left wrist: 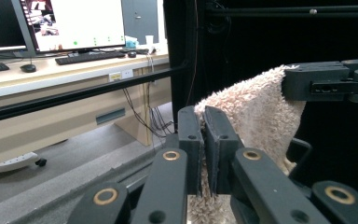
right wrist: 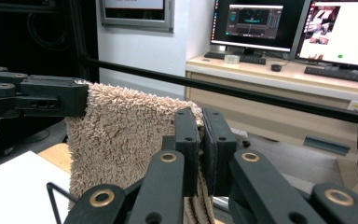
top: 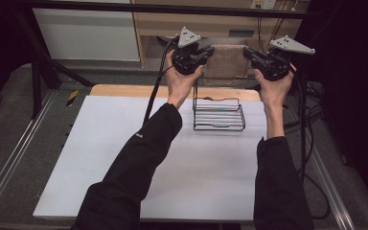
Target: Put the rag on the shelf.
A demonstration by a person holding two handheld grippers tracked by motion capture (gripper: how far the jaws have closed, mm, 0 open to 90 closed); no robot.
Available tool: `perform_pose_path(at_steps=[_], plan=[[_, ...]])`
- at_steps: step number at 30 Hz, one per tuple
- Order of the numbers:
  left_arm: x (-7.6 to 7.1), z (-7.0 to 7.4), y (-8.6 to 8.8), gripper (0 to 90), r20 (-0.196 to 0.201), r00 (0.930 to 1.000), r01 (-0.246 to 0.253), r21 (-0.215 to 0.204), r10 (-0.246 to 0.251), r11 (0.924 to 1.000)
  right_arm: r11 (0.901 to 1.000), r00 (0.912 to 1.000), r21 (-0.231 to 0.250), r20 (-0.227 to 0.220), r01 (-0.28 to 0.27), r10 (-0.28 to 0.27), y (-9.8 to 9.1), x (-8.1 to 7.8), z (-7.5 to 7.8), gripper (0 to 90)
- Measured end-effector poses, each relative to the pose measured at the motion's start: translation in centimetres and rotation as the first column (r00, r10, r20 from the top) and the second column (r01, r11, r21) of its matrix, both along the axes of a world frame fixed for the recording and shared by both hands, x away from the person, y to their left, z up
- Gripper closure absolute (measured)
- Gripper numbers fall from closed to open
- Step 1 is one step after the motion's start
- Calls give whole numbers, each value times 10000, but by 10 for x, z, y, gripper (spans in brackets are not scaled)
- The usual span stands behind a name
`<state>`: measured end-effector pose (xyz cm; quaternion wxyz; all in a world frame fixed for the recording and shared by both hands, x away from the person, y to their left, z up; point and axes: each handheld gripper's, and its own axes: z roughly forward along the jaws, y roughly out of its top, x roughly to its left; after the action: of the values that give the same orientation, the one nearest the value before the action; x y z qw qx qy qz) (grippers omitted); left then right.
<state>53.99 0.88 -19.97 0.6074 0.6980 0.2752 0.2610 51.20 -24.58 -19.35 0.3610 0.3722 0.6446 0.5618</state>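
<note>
A beige fluffy towel (top: pixel 226 62) hangs stretched between my two grippers, held up above a black wire rack (top: pixel 219 115) that stands at the far side of the white table (top: pixel 124 158). My left gripper (top: pixel 211 50) is shut on the towel's left top corner and my right gripper (top: pixel 247 51) on its right top corner. In the left gripper view the jaws (left wrist: pixel 204 135) pinch the towel (left wrist: pixel 256 112), with the right gripper (left wrist: pixel 317 84) on its far corner. The right gripper view shows its jaws (right wrist: pixel 201 140) clamped on the towel (right wrist: pixel 121 135), and the left gripper (right wrist: pixel 51 95) beyond.
The rack's upright wire post (right wrist: pixel 51 191) rises just below the towel. A black frame bar (top: pixel 172 8) crosses behind the table. Desks with monitors (right wrist: pixel 256 23) stand farther back. Cables (top: pixel 155 81) trail from the grippers.
</note>
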Motion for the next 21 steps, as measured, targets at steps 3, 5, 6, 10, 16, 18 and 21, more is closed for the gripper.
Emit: perform_pose_path(at_steps=[3,5,6,10,16,18,21], plan=[[-2,-5,-1,855,-98,9999,22,139,-21,9999,10000,9999,-84,-158,-35,34,-1,-2,-5,860],[-3,-8,-1,854,-151,9999,58,166,-56,9998,9999,9998,-116,-205,-47,44,-1,-3,-9,859],[-4,-9,-1,854,-183,9998,81,219,-77,9997,9999,9997,-130,-234,-59,56,-2,-4,-11,859],[-6,-14,-4,854,-210,9996,177,312,-171,9994,9999,9995,-169,-326,-35,29,-4,-6,-16,859],[-8,-19,-5,854,-253,9993,287,276,-280,9992,9996,9995,-273,-299,-39,31,-7,-9,-20,859],[-8,-21,-5,854,-290,9990,334,272,-326,9991,9996,9996,-288,-277,-46,38,-8,-9,-21,859],[-10,-22,-4,854,-276,9988,410,268,-402,9988,9992,9996,-384,-271,-67,56,-7,-11,-22,859]])
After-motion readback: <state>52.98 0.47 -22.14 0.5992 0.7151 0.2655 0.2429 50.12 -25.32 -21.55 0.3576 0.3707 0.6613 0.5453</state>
